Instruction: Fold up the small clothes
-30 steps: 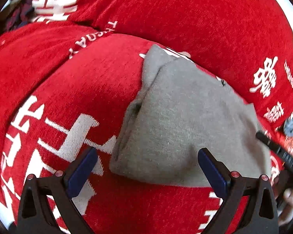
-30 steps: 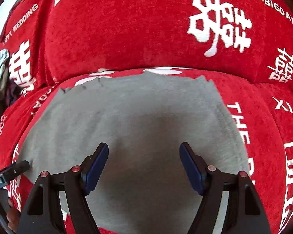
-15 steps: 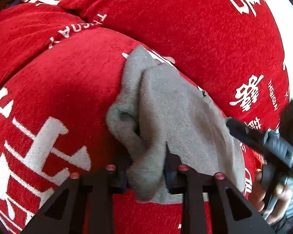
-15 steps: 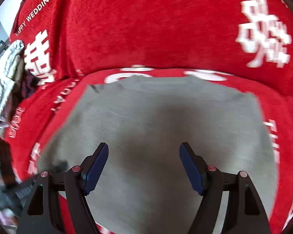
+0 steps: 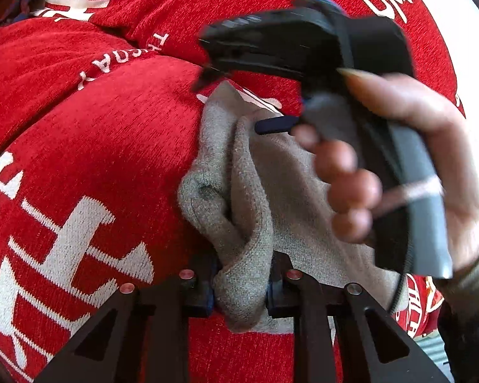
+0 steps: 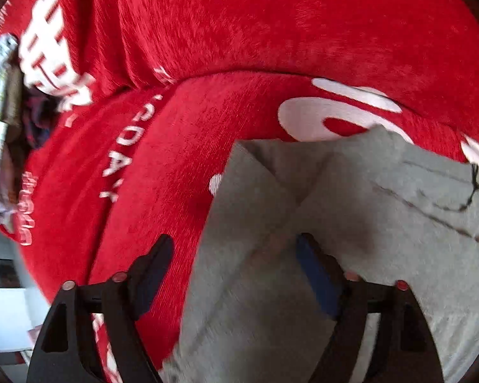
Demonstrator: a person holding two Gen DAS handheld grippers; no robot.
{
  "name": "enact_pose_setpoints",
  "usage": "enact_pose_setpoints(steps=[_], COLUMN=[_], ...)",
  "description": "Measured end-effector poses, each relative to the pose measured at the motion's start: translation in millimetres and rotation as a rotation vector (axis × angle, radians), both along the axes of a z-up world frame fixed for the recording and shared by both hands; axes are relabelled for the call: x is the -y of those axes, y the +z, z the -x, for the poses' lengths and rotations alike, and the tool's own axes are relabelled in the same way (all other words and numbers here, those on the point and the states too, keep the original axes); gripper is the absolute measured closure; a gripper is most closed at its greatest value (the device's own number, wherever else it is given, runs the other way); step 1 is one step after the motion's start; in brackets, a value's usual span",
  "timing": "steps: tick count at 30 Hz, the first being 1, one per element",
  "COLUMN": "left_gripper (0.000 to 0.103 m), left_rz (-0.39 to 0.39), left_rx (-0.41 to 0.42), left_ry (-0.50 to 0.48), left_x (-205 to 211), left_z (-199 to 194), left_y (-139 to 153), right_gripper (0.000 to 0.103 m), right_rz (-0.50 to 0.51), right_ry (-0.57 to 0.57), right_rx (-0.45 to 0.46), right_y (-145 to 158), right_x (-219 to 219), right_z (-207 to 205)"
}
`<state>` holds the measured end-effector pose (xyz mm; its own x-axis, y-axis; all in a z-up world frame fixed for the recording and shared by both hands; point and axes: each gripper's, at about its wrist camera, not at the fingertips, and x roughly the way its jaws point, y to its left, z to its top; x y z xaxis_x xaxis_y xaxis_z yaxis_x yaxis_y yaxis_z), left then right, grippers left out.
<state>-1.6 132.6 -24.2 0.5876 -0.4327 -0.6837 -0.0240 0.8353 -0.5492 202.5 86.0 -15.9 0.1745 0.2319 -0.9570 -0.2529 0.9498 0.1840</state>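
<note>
left wrist view: the left gripper point(image 5: 241, 290) is closing, pads pinching a bunched fold of the grey knit garment point(image 5: 290, 185) lying on the red chenille cushion point(image 5: 111, 146). a hand point(image 5: 408, 146) hides its far side. the blurred right gripper point(image 6: 233, 274) is opening wide over its edge.

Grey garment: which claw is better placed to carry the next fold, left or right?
Left, probably. The left claw is closing on a bunched edge of the grey garment, pads pressing it. The right claw is opening above the cloth's left edge and grips nothing.
</note>
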Motion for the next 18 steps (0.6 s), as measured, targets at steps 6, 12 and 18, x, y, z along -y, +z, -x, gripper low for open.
enact_pose_setpoints(steps=[6, 12, 18], left_gripper=[0.081, 0.082, 0.082], left_rz=[0.000, -0.093, -0.193], left_rx=[-0.003, -0.010, -0.019], left_ry=[-0.003, -0.003, -0.018], left_x=[-1.5, 10.6, 22.3], left_z=[0.4, 0.5, 0.9], left_y=[0.3, 11.8, 24.9], right_gripper=[0.036, 0.078, 0.079], right_rz=[0.245, 0.088, -0.045], right_ry=[0.094, 0.031, 0.013], right_rx=[0.100, 0.067, 0.081], right_y=[-8.7, 6.1, 18.9], right_x=[-24.1, 17.5, 42.6], right_z=[14.1, 8.1, 12.7])
